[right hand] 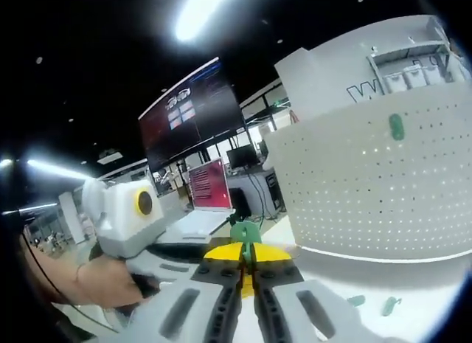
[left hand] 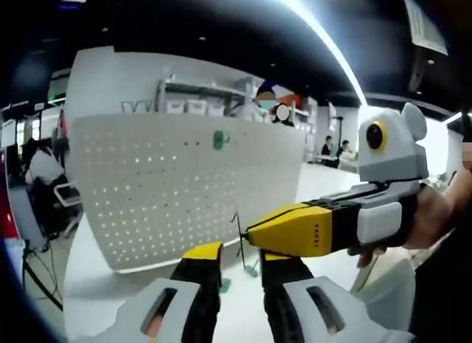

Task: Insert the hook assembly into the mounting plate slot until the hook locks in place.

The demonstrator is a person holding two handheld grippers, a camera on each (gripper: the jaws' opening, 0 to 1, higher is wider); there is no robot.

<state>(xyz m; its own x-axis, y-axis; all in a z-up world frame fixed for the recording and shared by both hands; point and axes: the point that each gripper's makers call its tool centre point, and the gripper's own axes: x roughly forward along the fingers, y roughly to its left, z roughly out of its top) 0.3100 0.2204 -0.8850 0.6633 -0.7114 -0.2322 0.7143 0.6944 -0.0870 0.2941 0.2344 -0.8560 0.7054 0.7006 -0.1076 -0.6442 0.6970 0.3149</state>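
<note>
Two right fingers pinching green hook

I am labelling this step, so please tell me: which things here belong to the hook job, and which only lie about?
Job: green hook in the right gripper, white pegboard.
Lying about: loose green pieces on the table, laptop, wall screen.

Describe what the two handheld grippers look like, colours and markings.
Both have yellow-tipped black jaws on pale grey bodies. The right gripper, seen in the left gripper view, carries small dark lettering on its yellow jaw. The left gripper has slotted grey housings at its base.
</note>
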